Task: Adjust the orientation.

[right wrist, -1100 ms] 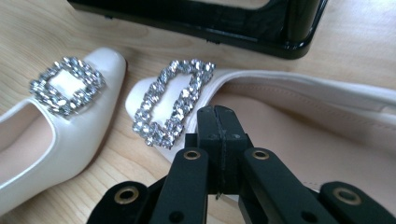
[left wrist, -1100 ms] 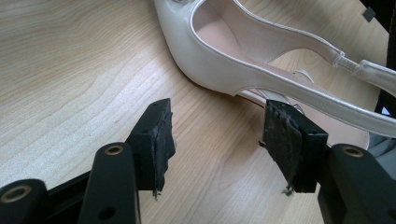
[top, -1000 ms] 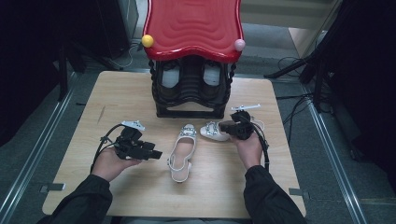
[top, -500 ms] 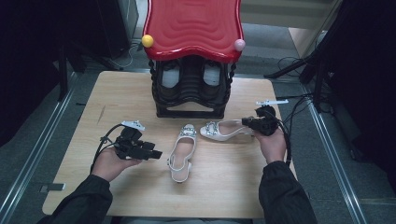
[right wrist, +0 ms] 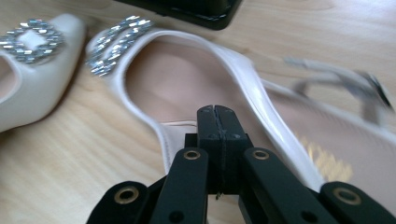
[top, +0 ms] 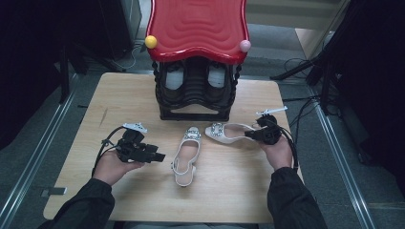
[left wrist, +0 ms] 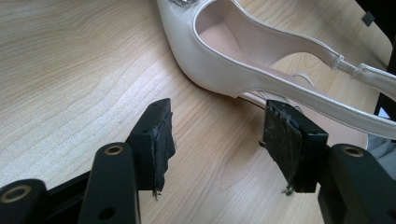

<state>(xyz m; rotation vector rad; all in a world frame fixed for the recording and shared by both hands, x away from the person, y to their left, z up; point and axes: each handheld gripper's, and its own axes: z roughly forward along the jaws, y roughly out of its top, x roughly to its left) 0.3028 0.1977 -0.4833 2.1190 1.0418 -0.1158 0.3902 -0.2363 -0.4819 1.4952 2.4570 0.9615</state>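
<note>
Two cream slingback shoes with sparkly buckles lie on the wooden table (top: 119,95). The left shoe (top: 186,155) points away from me; the right shoe (top: 229,133) lies sideways, toe to the left. My left gripper (top: 160,156) rests open just left of the left shoe. In the left gripper view the gripper (left wrist: 217,140) has bare wood between its pads and that shoe (left wrist: 210,70) just ahead. My right gripper (top: 248,136) is at the right shoe's heel end. Up close the gripper (right wrist: 217,112) is shut above the insole (right wrist: 163,79), nothing visible between the pads.
A black shoe rack (top: 196,90) with a red wavy top (top: 198,28) stands at the table's far middle, with a pair of shoes inside. Cables trail off the table's right side. Bare wood lies in front of the shoes and to the left.
My right hand has drawn its gripper to the right, uncovering the length of the right shoe, whose toe stays put. The left hand and left shoe have not moved.
</note>
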